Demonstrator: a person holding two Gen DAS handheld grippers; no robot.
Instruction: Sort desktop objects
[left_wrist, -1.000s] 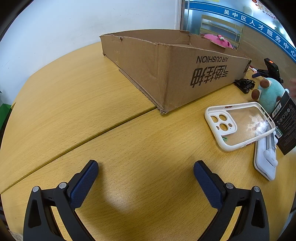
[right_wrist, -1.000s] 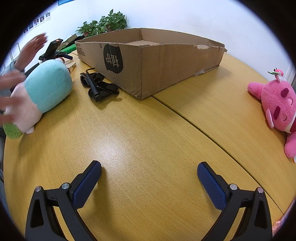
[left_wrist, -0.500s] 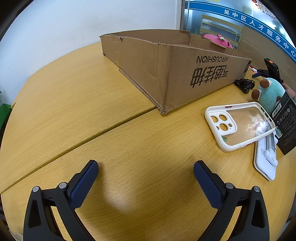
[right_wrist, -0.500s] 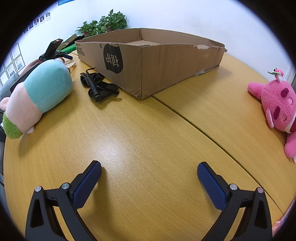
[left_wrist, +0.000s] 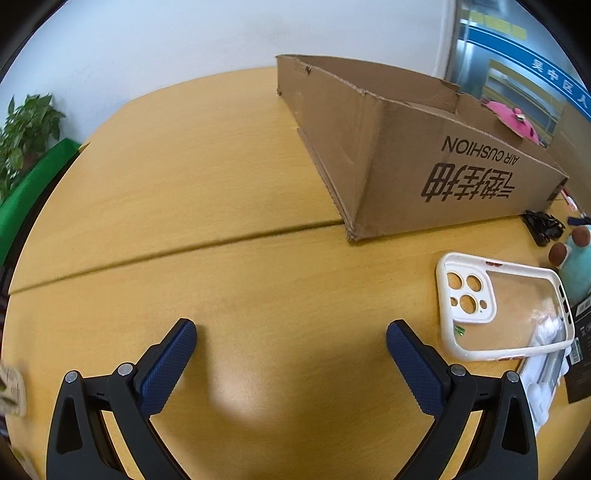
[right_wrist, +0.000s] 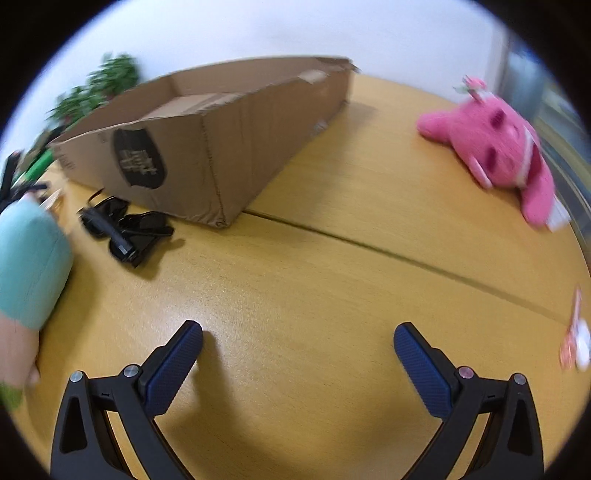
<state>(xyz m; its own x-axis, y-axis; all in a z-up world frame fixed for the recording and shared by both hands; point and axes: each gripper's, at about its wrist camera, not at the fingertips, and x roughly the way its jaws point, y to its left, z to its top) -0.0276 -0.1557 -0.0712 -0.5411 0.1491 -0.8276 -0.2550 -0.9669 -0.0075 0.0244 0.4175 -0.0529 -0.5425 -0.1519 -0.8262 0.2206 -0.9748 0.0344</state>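
A long open cardboard box (left_wrist: 406, 147) stands on the wooden table; it also shows in the right wrist view (right_wrist: 207, 147). My left gripper (left_wrist: 291, 339) is open and empty above the table. A white phone case (left_wrist: 502, 302) lies just right of it, over a white packet (left_wrist: 543, 391). My right gripper (right_wrist: 298, 341) is open and empty. A pink plush (right_wrist: 498, 144) lies far right, a teal plush (right_wrist: 26, 266) at the left edge, black sunglasses (right_wrist: 125, 229) near the box corner.
A seam (left_wrist: 177, 251) crosses the table between two tabletops. A black card (left_wrist: 580, 350) lies at the right edge by the phone case. A small red and white item (right_wrist: 574, 343) lies at the right. Potted plants (left_wrist: 26, 125) stand beyond the table's left edge.
Both grippers have swung: the left view turned left, showing plants, and the right view turned right and is blurred, bringing the pink plush toward centre. The hand near the teal plush is gone.
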